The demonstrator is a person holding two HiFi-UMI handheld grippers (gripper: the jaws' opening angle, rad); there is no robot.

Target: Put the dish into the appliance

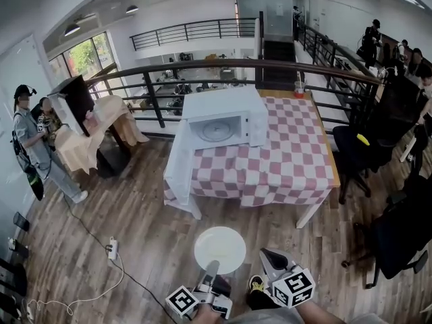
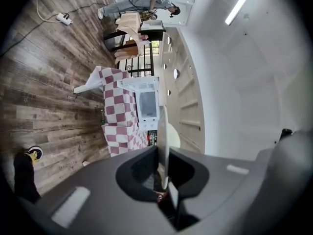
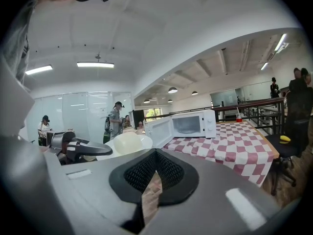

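Both grippers sit low in the head view, side by side and pointing toward 12 o'clock. The left gripper (image 1: 210, 270), at about 6 o'clock, is rolled onto its side, and its jaws are clamped on the near rim of a white plate (image 1: 220, 250) that it holds out level. The right gripper (image 1: 272, 256), at about 5 o'clock, is upright and tipped slightly downward. Its jaw tips meet with nothing between them. It rides just beside the left gripper without touching it or the plate.

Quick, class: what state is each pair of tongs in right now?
Left tongs: closed on the rim of the white plate.
Right tongs: closed, holding nothing.
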